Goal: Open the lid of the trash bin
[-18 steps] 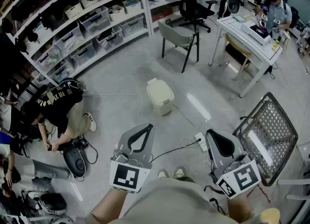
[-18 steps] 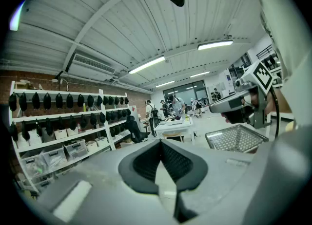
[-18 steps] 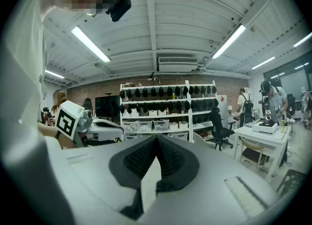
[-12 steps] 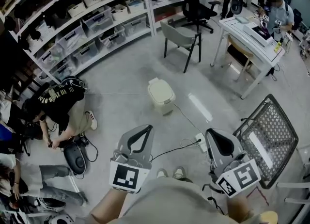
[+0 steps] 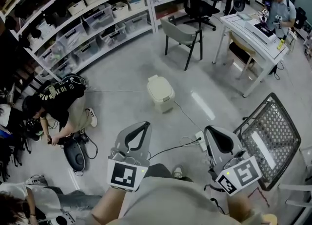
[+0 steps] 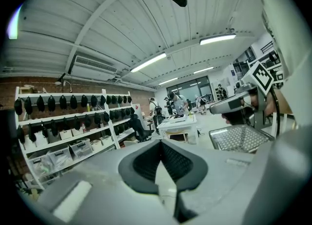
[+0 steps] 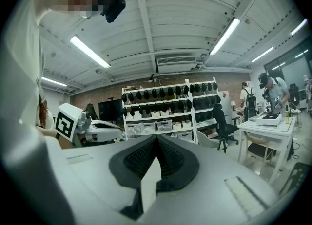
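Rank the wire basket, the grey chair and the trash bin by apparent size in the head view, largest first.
1. wire basket, though it is nearest the camera, which enlarges it
2. grey chair
3. trash bin, clearly smallest

Put a dark trouser leg [image 5: 157,170] forward at 6 o'clock, covering one of the two shoes seen before; leaves a single shoe [image 5: 178,172] in sight. Brings the trash bin [image 5: 160,92] slightly nearer 12 o'clock in the head view. Shows the bystander in a white top [image 5: 34,195] at 8 o'clock lower than before, grey trousers [image 5: 73,200] now near the bottom edge.
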The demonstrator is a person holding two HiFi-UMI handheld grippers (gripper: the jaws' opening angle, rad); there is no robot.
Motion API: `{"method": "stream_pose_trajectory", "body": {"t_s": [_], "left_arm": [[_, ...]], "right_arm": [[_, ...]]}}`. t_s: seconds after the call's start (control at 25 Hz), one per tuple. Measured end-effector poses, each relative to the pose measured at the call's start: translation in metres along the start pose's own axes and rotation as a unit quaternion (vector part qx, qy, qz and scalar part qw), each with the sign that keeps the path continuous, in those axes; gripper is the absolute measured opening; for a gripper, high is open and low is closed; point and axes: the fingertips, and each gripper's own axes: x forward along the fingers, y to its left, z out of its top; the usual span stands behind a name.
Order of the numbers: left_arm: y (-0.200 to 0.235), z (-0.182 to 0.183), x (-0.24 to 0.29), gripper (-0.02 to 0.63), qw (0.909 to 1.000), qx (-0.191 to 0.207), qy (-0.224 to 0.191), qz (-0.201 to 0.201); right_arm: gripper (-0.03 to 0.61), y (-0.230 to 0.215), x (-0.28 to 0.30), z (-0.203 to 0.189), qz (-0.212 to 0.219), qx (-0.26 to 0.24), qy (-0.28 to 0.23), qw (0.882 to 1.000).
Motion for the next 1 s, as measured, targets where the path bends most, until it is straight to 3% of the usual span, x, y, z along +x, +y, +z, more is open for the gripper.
{"method": "stream_pose_trajectory", "body": {"t_s": [0.24,0.52,0.72,0.84,1.0], "left_arm": [[-0.002,-0.004,0.007,0.003,0.9997,0.023,0.005,-0.002],[0.019,-0.012,0.036,0.003,0.9999,0.011,0.000,0.002],[0.058,-0.017,0.064,0.003,0.9998,0.019,-0.004,-0.006],[0.091,-0.025,0.085,0.003,0.9999,0.003,0.001,-0.012],[0.143,-0.034,0.119,0.003,0.9992,0.018,0.008,-0.035]], "right_arm": [[0.003,-0.009,0.008,-0.004,0.010,0.003,0.005,1.000],[0.003,-0.025,0.039,-0.010,0.007,0.000,0.009,1.000],[0.003,-0.034,0.088,-0.012,0.002,0.003,0.016,1.000],[0.003,-0.037,0.128,-0.011,-0.008,0.005,0.023,1.000],[0.003,-0.042,0.186,-0.002,-0.024,0.002,0.030,0.999]]}}
